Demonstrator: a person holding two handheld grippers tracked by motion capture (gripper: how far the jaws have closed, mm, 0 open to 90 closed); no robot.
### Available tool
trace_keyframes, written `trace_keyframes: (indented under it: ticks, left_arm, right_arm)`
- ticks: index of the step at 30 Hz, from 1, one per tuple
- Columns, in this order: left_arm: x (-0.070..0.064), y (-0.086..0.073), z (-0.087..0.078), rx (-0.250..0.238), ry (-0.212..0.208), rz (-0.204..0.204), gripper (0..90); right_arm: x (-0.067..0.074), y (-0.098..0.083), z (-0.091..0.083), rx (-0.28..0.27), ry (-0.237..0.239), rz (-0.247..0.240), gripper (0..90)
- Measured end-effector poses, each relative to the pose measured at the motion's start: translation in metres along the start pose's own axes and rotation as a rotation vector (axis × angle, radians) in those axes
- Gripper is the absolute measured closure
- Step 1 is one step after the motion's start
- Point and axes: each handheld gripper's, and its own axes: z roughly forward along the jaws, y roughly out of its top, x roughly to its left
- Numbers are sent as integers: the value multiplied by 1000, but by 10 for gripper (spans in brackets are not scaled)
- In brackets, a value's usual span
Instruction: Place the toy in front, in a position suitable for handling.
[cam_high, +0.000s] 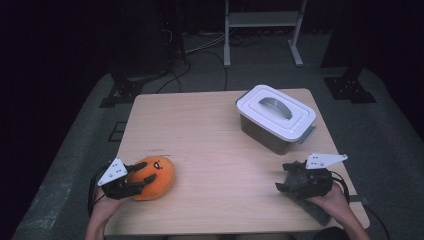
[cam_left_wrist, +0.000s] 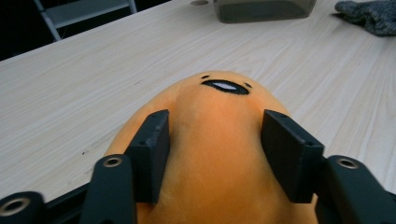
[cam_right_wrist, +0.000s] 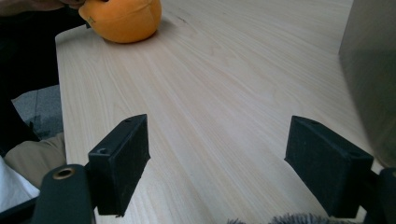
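We see a soft orange toy (cam_high: 152, 177) at the near left corner of the desk (cam_high: 215, 150). It is round and plump like an egg, with a small black face sewn on it. Its long side runs away from our left tongs (cam_high: 142, 181), and the face end points away from them.

The left tongs are around the toy, one jaw on each side. In the left gripper view the jaws press on the fuzzy cloth of the toy (cam_left_wrist: 219, 154), so we think the toy is gripped. The left hand is the one at the toy. The right hand is well apart from it, on the other side of the desk.

The right tongs (cam_high: 290, 176) stand wide open with nothing between the jaws. They sit over a dark grey woolly cloth (cam_high: 312, 205) at the near right edge.

A grey box (cam_high: 272, 132) with a white lid (cam_high: 275, 111) stands at the far right of the desk. The lid is shut and has a handle. The box looks hard and smooth. The desk is pale wood with fine lines.

We think the toy may go to the box, and the lid is on.
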Motion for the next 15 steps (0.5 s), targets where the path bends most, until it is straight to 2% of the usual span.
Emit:
trace_keyframes:
  ticks: [7,15]
  left_arm:
    - [1,0,1,13,5,3,552]
    - [1,2,2,25,10,16,644]
  right_arm:
    - [2,-2,4,-4,3,-8,202]
    - [0,-9,3,-12,4,11,202]
